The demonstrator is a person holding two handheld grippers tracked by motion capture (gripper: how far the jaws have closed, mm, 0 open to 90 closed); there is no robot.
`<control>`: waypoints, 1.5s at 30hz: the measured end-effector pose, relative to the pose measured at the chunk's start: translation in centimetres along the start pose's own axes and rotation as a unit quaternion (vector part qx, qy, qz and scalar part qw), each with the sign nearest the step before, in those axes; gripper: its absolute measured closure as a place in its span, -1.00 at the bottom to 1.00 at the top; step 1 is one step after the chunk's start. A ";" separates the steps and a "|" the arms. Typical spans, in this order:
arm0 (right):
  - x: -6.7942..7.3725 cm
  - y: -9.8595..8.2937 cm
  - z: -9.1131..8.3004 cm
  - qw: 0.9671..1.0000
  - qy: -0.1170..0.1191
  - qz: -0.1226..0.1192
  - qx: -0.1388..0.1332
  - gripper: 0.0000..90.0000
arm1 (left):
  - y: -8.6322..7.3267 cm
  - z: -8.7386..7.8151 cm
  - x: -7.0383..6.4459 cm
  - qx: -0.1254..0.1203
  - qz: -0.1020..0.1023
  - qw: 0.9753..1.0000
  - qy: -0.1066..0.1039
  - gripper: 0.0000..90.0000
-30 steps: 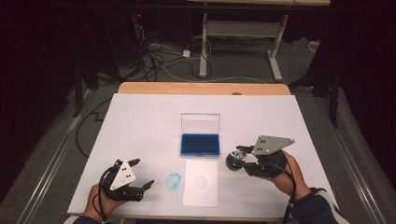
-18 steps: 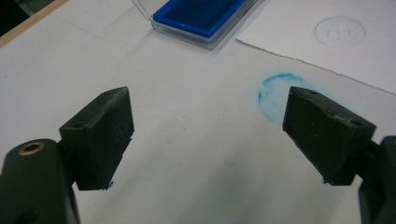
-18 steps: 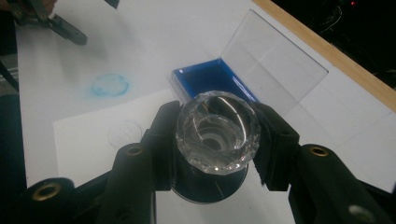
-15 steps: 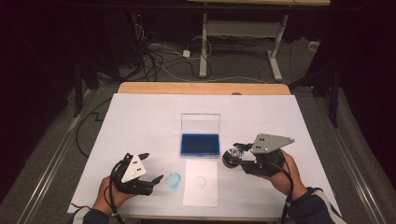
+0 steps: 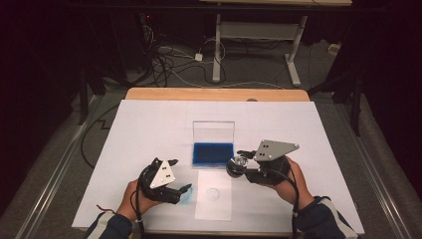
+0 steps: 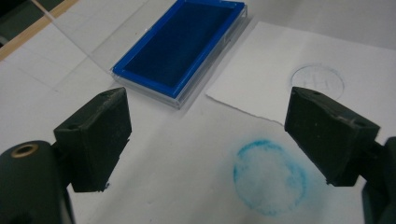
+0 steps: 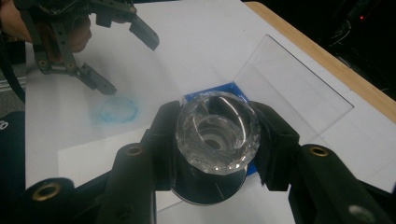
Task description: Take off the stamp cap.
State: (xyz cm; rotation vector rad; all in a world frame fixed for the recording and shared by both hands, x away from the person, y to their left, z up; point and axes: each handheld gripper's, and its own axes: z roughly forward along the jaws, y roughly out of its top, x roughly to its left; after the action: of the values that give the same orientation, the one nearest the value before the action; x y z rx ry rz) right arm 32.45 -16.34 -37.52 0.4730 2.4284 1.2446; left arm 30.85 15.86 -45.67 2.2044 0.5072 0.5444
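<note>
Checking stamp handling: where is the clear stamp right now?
In the high view, the clear stamp sits clamped in the right tool, right of centre, just beside the blue ink pad.

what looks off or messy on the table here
A smudgy blue ink ring sits on the white table cover, beside the paper sheet rather than on it. It lies between the jaws of the open left hand-held gripper. Nothing else stands out.
</note>
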 end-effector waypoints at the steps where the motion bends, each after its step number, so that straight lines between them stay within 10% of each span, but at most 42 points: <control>1: 0.1 0.1 0.1 1.000 0.001 -0.001 0.000 0.26 | 0.2 0.1 0.0 0.000 0.000 1.000 -0.002 -0.70; 17: 1.6 0.9 1.6 1.000 0.022 -0.014 -0.008 0.26 | 2.9 3.1 -2.5 -0.003 0.014 0.998 -0.056 -0.70; 37: 3.4 0.8 2.7 0.998 0.059 -0.020 -0.020 0.26 | 3.8 4.3 -3.9 -0.068 -0.050 0.988 -0.127 -0.58; 45: 3.9 0.6 3.1 0.997 0.069 -0.024 -0.021 0.26 | 3.8 4.3 -3.9 -0.070 -0.045 0.988 -0.127 -0.38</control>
State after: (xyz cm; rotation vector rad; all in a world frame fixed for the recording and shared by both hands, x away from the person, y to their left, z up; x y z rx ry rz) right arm 30.57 -12.07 -39.32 0.3254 2.5041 1.3464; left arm 30.53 8.98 -46.14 2.0688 0.4165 0.2385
